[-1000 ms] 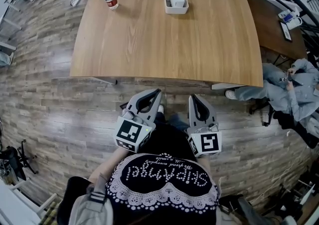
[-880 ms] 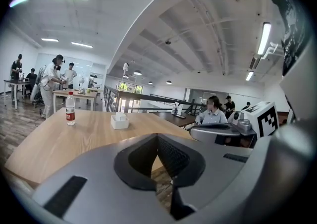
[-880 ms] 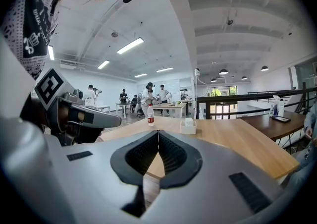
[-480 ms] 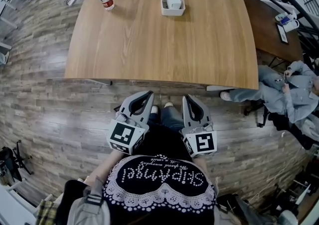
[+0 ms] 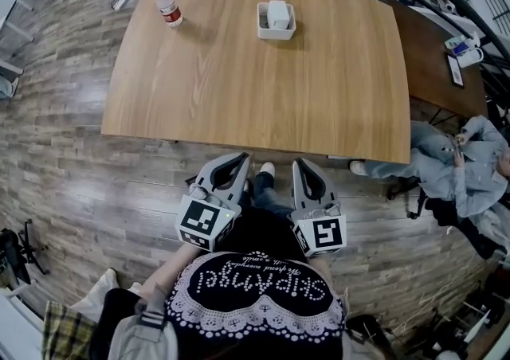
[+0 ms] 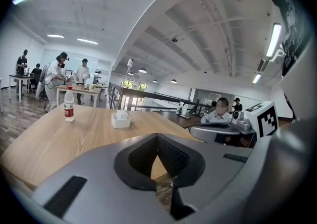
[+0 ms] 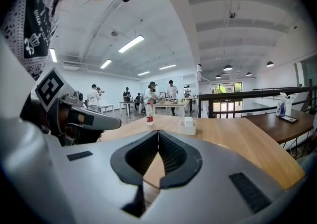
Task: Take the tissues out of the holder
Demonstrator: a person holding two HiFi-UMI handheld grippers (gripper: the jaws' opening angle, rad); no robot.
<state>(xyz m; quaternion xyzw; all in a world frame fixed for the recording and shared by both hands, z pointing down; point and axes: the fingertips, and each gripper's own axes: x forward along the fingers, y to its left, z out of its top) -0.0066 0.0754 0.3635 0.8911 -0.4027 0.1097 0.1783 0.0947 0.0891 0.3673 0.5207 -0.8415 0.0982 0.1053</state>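
— Where are the tissues?
— In the white holder (image 5: 275, 33) on the far side of the wooden table (image 5: 239, 88), a little right of its middle. The tissues (image 5: 277, 12) stand up out of the holder's top.
— And the grippers?
— Both are well short of it. The person holds them close to the body, off the table's near edge and above the plank floor (image 5: 96, 183). The left gripper (image 5: 239, 159) and the right gripper (image 5: 300, 164) sit side by side, pointing toward the table.
— How do the jaws stand?
— On each gripper the jaws are closed with the tips meeting, and nothing is between them. Only table and floor show through the hollow behind the tips.
— Anything else on the table?
— A water bottle (image 5: 166, 3) with a red cap and red label stands upright near the far left corner, well apart from the holder.
— Anyone nearby?
— A person in grey (image 5: 450, 163) sits off the table's right corner, beside a darker table (image 5: 430, 40). In the gripper views, other people stand at tables far across the room.
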